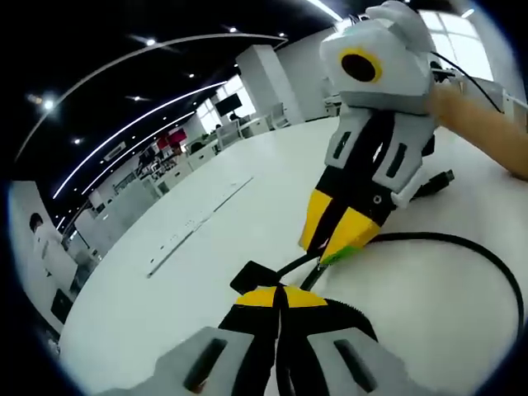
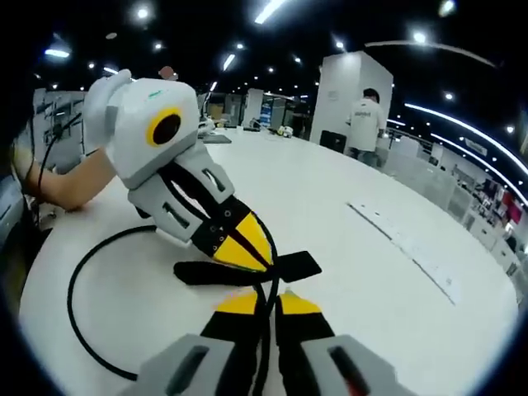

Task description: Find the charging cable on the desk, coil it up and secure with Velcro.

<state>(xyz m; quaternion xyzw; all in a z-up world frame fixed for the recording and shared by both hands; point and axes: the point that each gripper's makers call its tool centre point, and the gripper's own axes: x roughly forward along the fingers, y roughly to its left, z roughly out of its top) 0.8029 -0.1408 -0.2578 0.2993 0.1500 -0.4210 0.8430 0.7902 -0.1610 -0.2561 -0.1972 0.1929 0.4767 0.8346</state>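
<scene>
Left gripper view: the left gripper (image 1: 280,295) rises from the bottom edge, its yellow tips pressed together on the black charging cable (image 1: 462,241), which passes between them. The right gripper (image 1: 334,247) comes in from the upper right and points down at the same spot; its yellow tips are closed on the cable just beyond the left gripper's tips, with a small green patch showing at the pinch point. A flat black Velcro strap (image 1: 250,275) lies on the white desk (image 1: 206,247) just beside both sets of tips. The cable runs from the pinch out to the right and curves round in a wide loop on the desk surface. A black plug end (image 1: 437,181) lies behind the right gripper. A bare forearm (image 1: 478,124) reaches in from the right edge.

Right gripper view: the right gripper (image 2: 268,304) has its tips closed with the cable running down between the jaws. The left gripper (image 2: 247,247) enters from the upper left, tips shut on the cable directly ahead. The Velcro strap (image 2: 305,266) lies flat across the desk under the left gripper's tips. The cable sweeps left in a large open loop on the desk (image 2: 371,280). A person (image 2: 365,117) in a white top stands at the far side of the room.
</scene>
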